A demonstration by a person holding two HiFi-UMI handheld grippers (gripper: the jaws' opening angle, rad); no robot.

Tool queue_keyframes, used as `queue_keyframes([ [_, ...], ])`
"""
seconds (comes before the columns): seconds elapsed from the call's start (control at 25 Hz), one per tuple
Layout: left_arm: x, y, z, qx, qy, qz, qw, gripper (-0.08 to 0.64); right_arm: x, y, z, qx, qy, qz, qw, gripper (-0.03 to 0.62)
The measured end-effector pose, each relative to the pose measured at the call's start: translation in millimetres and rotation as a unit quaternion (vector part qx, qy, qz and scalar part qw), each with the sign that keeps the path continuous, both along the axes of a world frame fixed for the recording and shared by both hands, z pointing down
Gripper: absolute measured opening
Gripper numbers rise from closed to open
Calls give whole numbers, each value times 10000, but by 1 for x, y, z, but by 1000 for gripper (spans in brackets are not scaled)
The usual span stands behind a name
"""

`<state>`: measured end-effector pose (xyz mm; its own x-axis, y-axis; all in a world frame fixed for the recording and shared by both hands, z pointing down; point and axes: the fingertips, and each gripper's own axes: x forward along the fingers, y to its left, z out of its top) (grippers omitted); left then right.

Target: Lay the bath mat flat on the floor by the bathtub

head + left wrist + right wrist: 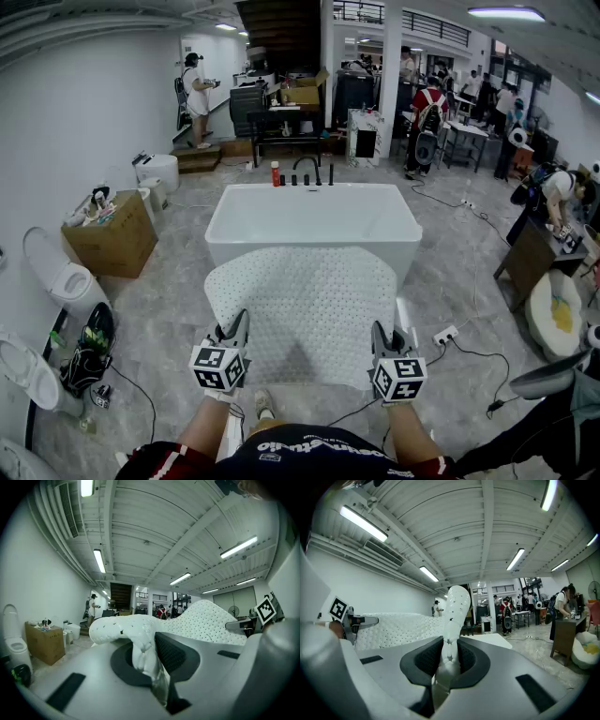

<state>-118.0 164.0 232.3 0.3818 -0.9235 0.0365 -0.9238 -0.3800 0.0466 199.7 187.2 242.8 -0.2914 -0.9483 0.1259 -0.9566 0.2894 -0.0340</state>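
While both hand-held grippers pinch the same sheet, the grey marbled floor (469,281) spreads bare to either side of them. One white bathtub (309,242) stands straight ahead of the pair, its long side facing them. One white, dotted bath mat (305,305) hangs between tub and grippers, clear of the floor at its near edge. Its rounded far edge shows against the tub's front wall, and I cannot tell whether it touches.

Two grippers hold it. The left hand-held gripper (234,330) has its jaws closed narrow on the near left corner, and the right hand-held gripper (380,334) on the near right corner. In each gripper view bunched mat fills the gap between the pads.

Out to the left of the left one stand one cardboard box (112,234) and two toilets (66,281). Just right of the right one lies one power strip (444,335), its cable trailing across the floor.
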Motion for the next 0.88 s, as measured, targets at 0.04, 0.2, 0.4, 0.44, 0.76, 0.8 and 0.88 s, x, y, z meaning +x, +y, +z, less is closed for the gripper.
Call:
queue_keyframes([
  [0.04,-2,0,-1,-9,1,-1,10000,40,-2,0,-1,-8,-6,-4,10000,51],
  [0.2,-5,0,-1,-17,4,-17,10000,40,-5,0,-1,-27,-4,-29,10000,51],
  [0.4,-4,3,0,-32,48,-50,10000,40,-5,2,0,-43,58,-63,10000,51],
  [0.44,-4,2,1,-33,57,-53,10000,40,-5,1,0,-44,68,-67,9999,51],
  [0.76,-3,5,4,-43,52,-79,9999,40,-5,4,1,-27,129,-52,9999,50],
  [0.8,-2,5,3,-45,50,-78,9999,40,-5,4,1,-26,122,-52,9999,51],
  [0.88,-1,4,2,-52,54,-73,9999,40,-4,4,1,-24,109,-54,9999,50],
])
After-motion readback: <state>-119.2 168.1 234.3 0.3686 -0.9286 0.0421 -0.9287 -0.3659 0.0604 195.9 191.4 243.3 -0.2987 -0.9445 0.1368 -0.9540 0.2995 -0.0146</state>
